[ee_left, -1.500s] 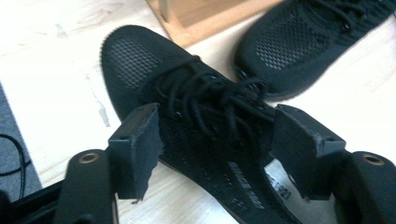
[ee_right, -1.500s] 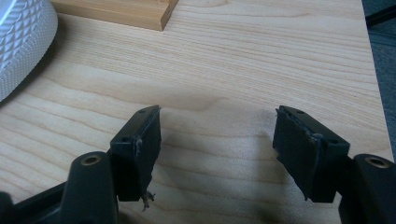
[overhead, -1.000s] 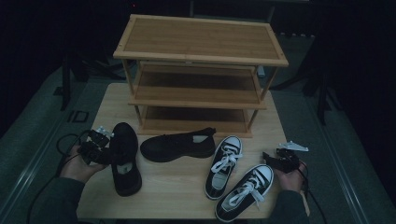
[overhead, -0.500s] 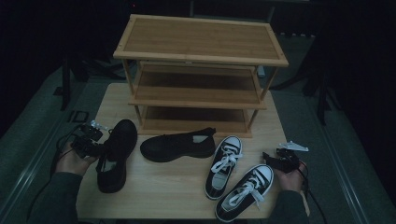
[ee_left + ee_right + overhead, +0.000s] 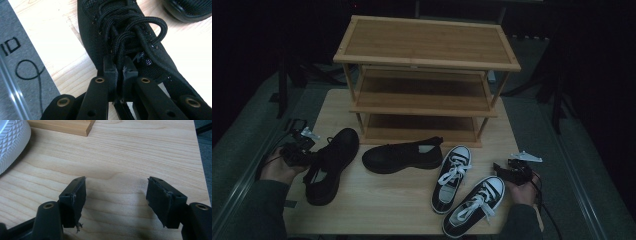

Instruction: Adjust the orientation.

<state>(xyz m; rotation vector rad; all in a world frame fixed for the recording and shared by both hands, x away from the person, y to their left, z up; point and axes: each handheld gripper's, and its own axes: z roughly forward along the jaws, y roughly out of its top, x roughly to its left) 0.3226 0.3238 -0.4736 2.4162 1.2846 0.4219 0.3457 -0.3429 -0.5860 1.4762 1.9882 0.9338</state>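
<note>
A black lace-up shoe [image 5: 329, 165] lies at the table's left, toe pointing up toward the shelf. My left gripper [image 5: 301, 152] is at its left side, shut on the shoe's black laces [image 5: 125, 47], with the shoe [image 5: 117, 32] just beyond the jaws. A second black shoe [image 5: 404, 154] lies on its side at the middle. Two black-and-white sneakers [image 5: 452, 177] [image 5: 476, 205] sit at the right. My right gripper [image 5: 504, 171] rests open beside the sneakers, over bare wood [image 5: 117, 182]; a white sneaker sole [image 5: 11, 142] shows at its left.
A three-tier wooden shoe rack [image 5: 427, 75] stands at the back of the wooden table [image 5: 382, 205]; its foot [image 5: 65, 126] shows in the right gripper view. Grey floor with a cable [image 5: 27, 72] lies past the table's left edge.
The left gripper has pulled the black lace-up shoe leftward and turned it, so it now lies slanted nearer the table's left edge. The right gripper has stayed put.
</note>
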